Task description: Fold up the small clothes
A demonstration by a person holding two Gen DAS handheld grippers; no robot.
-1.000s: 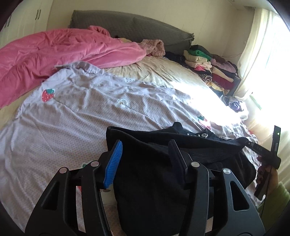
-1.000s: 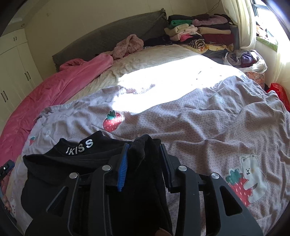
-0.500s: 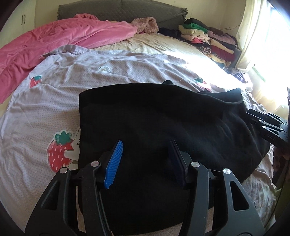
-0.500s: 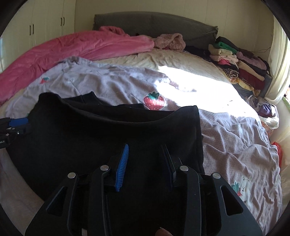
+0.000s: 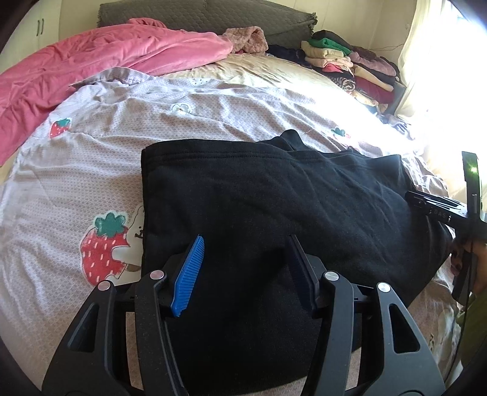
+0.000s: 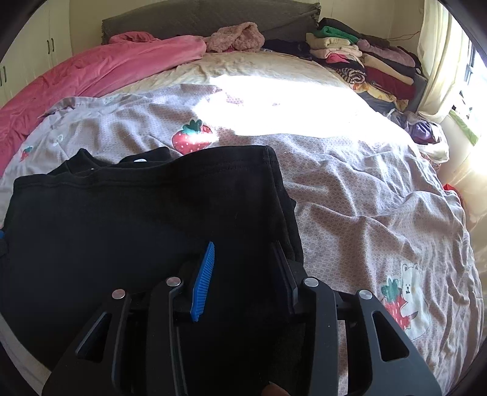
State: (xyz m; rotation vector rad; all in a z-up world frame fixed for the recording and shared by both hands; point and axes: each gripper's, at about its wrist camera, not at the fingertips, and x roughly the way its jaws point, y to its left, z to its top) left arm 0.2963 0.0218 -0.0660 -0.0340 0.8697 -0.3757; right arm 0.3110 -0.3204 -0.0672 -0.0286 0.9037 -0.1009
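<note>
We hold two grippers over one black garment (image 5: 274, 213), which lies spread flat on the lilac quilt (image 5: 91, 170) near the front edge of the bed. Its hemmed edge runs across the far side, and a second dark layer with a collar peeks out beyond that edge.

The left gripper (image 5: 245, 268) hovers over the near left part of the garment, its fingers (image 5: 188, 271) parting, with cloth under the gap and neither pad pressing on it. The right gripper (image 6: 243, 274) is over the near right part, close to the garment's right edge; its fingers (image 6: 203, 280) are also parting, released from the cloth, which lies flat below them. In the left view the right gripper shows at the garment's right side, with part of a hand (image 5: 478, 268) behind it.

On the quilt we count three strawberry prints in the left view and four in the right view, two of them with a white bear. One pink blanket (image 5: 91, 67) lies bunched along the far left. One pile of folded clothes (image 6: 371, 61) sits at the far right by the curtain (image 6: 438, 61), with one fuzzy pink item (image 6: 240, 36) against the grey headboard (image 5: 207, 15).
</note>
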